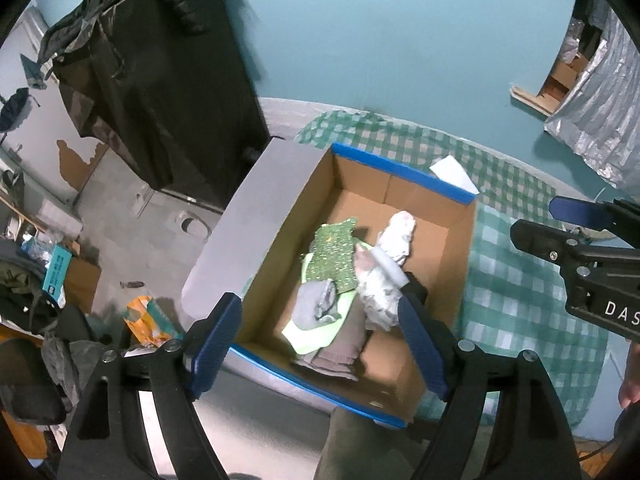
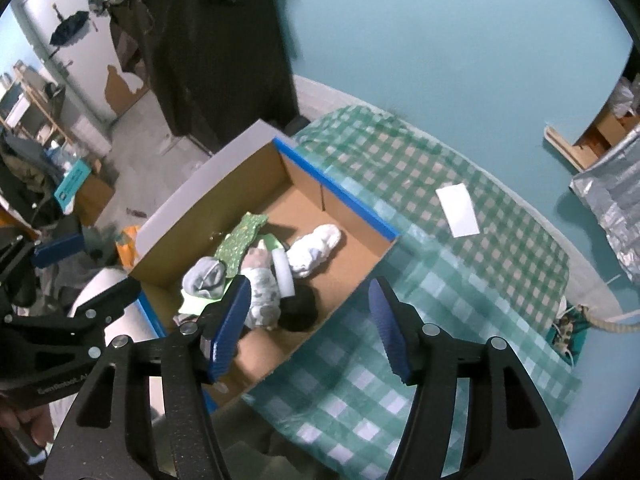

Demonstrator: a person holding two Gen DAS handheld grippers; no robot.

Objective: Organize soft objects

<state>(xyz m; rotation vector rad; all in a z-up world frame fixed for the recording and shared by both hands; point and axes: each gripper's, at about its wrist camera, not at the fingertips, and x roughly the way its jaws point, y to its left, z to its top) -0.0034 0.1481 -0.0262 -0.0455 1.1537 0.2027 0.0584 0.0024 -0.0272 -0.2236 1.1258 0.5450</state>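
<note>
A cardboard box [image 1: 404, 196] with blue-taped rims stands on a green checked cloth; it also shows in the right wrist view [image 2: 340, 196]. Inside lie a green speckled cloth [image 1: 335, 256], a grey sock bundle [image 1: 316, 306], a lime cloth [image 1: 316, 338], white balled fabric [image 1: 394, 236], a patterned pale bundle [image 2: 262, 296], a white roll [image 2: 283, 272] and a dark item [image 2: 300, 306]. My left gripper [image 1: 320, 346] is open and empty above the box's near end. My right gripper [image 2: 310, 326] is open and empty over the box's right wall.
A white paper [image 2: 458, 210] lies on the checked cloth [image 2: 440, 280] right of the box. A dark cabinet draped with clothes [image 1: 160, 80] stands at the back left. Clutter and bags [image 1: 148, 320] cover the floor at left. A silver cover [image 1: 600, 112] hangs at right.
</note>
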